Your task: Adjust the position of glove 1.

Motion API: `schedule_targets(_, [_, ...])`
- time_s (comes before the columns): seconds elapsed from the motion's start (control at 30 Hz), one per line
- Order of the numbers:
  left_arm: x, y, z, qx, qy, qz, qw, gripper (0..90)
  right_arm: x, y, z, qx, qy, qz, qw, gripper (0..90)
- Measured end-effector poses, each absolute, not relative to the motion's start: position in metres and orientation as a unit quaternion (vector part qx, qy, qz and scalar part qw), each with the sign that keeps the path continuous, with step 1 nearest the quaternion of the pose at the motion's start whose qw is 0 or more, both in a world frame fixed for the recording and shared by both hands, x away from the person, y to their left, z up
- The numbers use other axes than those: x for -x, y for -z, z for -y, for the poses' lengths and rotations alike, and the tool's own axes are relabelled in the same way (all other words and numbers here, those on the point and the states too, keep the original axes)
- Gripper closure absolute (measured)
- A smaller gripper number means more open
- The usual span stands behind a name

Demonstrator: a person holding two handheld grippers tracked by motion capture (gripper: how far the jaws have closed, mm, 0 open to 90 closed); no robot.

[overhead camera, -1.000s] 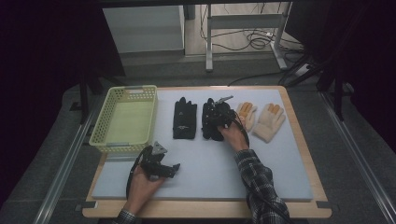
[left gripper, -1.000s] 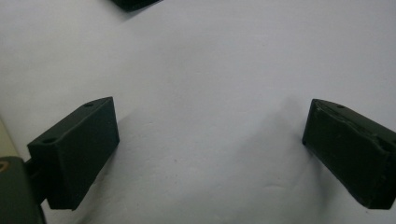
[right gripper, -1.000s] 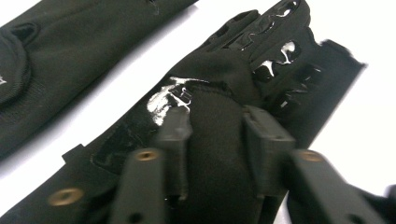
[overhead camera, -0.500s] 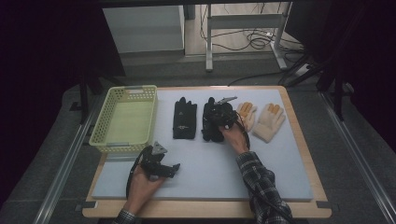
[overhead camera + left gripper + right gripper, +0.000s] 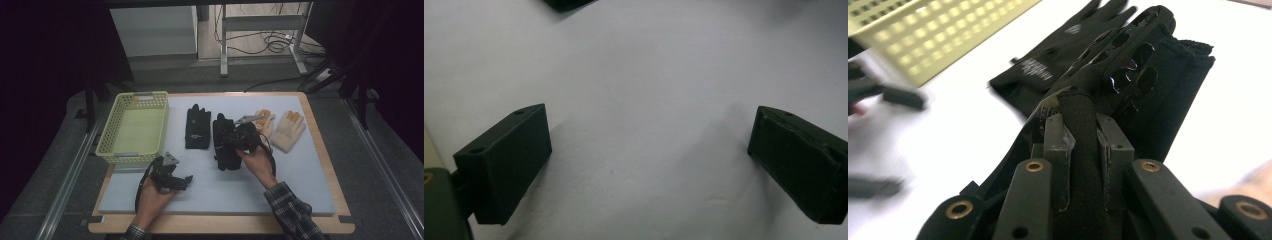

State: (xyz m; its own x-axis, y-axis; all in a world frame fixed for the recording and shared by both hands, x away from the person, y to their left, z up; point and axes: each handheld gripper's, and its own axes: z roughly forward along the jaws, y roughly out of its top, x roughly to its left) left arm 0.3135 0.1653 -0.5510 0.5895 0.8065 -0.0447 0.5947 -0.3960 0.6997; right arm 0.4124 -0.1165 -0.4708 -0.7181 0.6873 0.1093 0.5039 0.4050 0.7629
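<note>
My right gripper [image 5: 234, 140] is shut on a black glove [image 5: 223, 150] at the middle of the white mat; in the right gripper view a fold of this black glove [image 5: 1128, 75] is pinched between the jaws of the right gripper [image 5: 1083, 135]. A second black glove [image 5: 197, 127] lies flat just left of it and appears as the other black glove [image 5: 1058, 55] beyond the jaws. My left gripper [image 5: 184, 179] rests open near the mat's front left; in its own view the left gripper [image 5: 649, 160] has only bare mat between its fingers [image 5: 504, 165].
A pale yellow mesh basket [image 5: 112, 145] stands at the left of the mat, seen too as the basket [image 5: 933, 35]. Two cream gloves with orange fingertips [image 5: 287, 131] lie right of the black ones. The wooden table edge [image 5: 220, 224] runs along the front.
My right gripper has drawn slightly toward the person with the black glove in it. The left gripper has stayed in place.
</note>
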Motion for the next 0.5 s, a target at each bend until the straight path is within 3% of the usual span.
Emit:
schedule_targets(0.33, [-0.313,0.551,-0.165,-0.821,-0.152,-0.428,0.347,3.8,-0.356,0.490,0.123,-0.345,-0.408,-0.839,0.107,75.6])
schedule_targets(0.37, [-0.313,0.551,-0.165,-0.820,-0.152,-0.429,0.348,3.8,-0.354,0.495,0.124,-0.345,-0.406,-0.840,0.106,73.5])
schedule_targets(0.43, [-0.313,0.551,-0.165,-0.821,-0.152,-0.428,0.347,3.8,-0.353,0.505,0.125,-0.344,-0.396,-0.846,0.097,57.0])
schedule_targets(0.5, [-0.313,0.551,-0.165,-0.820,-0.152,-0.428,0.347,3.8,-0.353,0.507,0.128,-0.345,-0.387,-0.848,0.115,48.6])
